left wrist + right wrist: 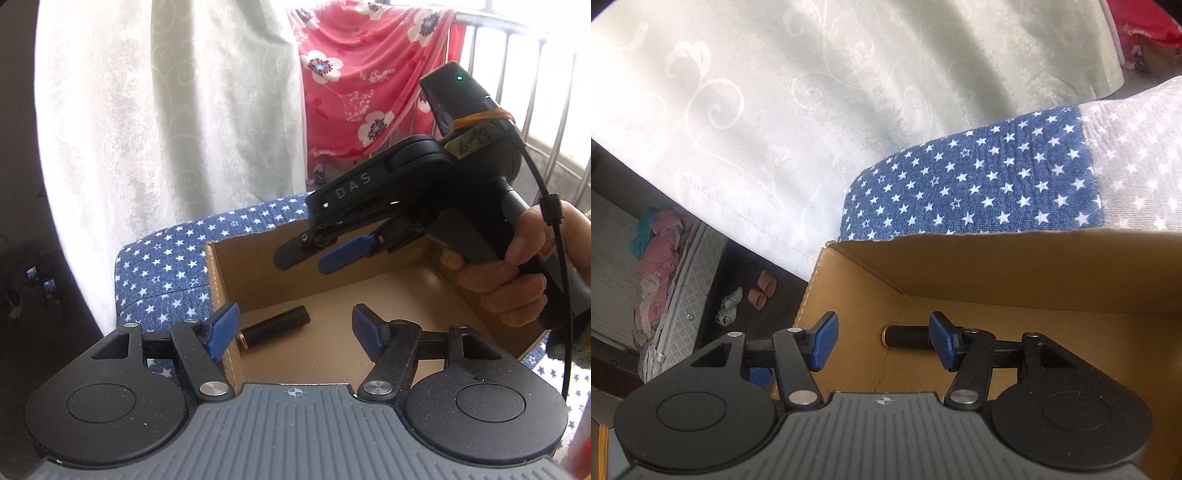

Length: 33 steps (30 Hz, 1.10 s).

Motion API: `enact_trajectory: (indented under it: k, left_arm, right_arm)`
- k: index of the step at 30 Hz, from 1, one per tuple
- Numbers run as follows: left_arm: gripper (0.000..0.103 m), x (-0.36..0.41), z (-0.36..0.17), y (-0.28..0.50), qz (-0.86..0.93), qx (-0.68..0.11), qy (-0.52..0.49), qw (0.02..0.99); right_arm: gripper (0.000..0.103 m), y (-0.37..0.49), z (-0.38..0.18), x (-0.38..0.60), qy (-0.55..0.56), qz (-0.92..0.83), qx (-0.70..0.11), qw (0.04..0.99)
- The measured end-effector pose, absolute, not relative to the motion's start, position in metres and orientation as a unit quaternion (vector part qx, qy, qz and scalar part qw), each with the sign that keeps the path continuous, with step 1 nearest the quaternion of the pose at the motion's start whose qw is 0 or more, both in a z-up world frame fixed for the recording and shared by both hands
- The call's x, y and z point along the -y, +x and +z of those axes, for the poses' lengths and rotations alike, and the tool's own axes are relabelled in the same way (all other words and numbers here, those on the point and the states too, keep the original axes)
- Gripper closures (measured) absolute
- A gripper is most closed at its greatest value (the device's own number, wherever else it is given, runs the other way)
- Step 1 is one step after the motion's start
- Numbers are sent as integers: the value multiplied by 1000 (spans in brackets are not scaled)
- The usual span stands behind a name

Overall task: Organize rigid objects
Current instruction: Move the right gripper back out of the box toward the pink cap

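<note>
Cardboard box (pixel 369 291) on star-print cloth (pixel 166 266), black cylinder (pixel 275 326) inside.

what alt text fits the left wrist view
An open cardboard box on star-print cloth holds one black cylinder. Two open hand-held grippers hang over it: the left in the foreground, the right gripped by a hand.

pale curtain (pixel 166 110) | red floral cloth (pixel 369 74) | starred blue cover (pixel 979 184) | daylight
</note>
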State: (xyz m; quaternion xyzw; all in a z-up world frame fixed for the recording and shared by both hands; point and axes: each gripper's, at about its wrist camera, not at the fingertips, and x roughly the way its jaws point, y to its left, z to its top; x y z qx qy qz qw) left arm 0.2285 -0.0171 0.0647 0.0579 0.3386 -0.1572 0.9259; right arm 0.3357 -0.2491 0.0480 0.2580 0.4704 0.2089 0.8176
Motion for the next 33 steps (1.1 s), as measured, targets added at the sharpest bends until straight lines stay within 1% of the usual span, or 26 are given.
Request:
enact_trajectory:
  k: [5, 11, 15, 19, 23, 26, 29, 31, 33]
  left_arm:
    - [35, 7, 80, 196, -148, -319, 35, 935]
    - [35, -6, 91, 142, -148, -296, 13, 943]
    - [35, -5, 85, 102, -168, -282, 11, 945]
    - [35, 8, 65, 67, -212, -288, 20, 934]
    - [36, 29, 37, 44, -263, -305, 36, 915]
    - [40, 48, 19, 36, -291, -319, 54, 900]
    - [49, 68, 7, 33, -305, -326, 81, 891]
    - [52, 80, 0, 37, -302, -326, 99, 890]
    - [58, 89, -8, 40, -296, -333, 114, 888]
  right_arm:
    - [46, 290, 89, 278, 275, 205, -415, 843]
    - [46, 205, 131, 315, 275, 192, -344, 877]
    - [46, 142, 136, 328, 270, 178, -312, 893]
    - [46, 82, 116, 325, 260, 176, -304, 899]
    - [46, 38, 73, 307, 263, 173, -321, 893]
    - [46, 21, 38, 295, 271, 153, -342, 887]
    - [48, 16, 9, 290, 291, 137, -352, 879]
    - [49, 17, -4, 290, 304, 129, -351, 876]
    - [51, 19, -15, 291, 320, 126, -351, 871]
